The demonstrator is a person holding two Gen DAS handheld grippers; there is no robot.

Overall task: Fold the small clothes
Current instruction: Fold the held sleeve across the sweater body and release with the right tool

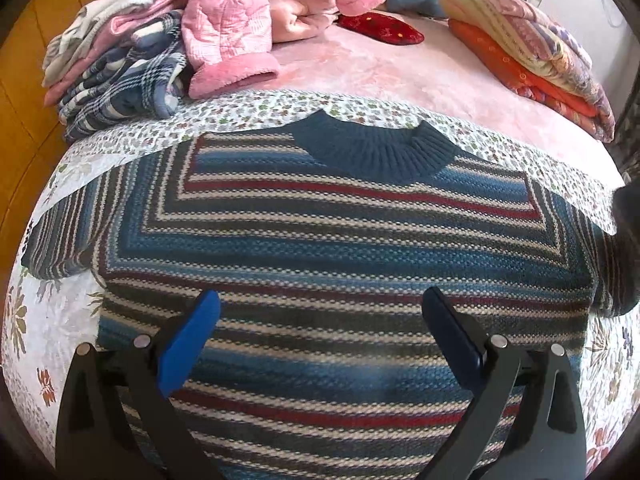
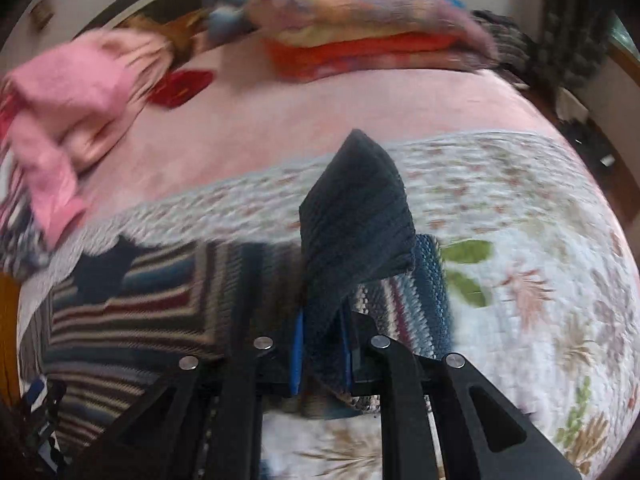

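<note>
The striped knit sweater [image 1: 320, 248] is lying flat, collar toward the top of the frame, on the floral quilt [image 1: 52, 320] covering the bed, and the left gripper [image 1: 320, 312] is hovering over its lower body with jaws spread wide apart. At centre frame in the right wrist view, the right gripper [image 2: 322, 354] is pinching the sweater's dark ribbed cuff [image 2: 356, 216], jaws clamped on it and the cuff sticking up above the quilt.

Left tongs [image 1: 320, 308] spread wide above flat striped sweater [image 1: 320, 240].
</note>
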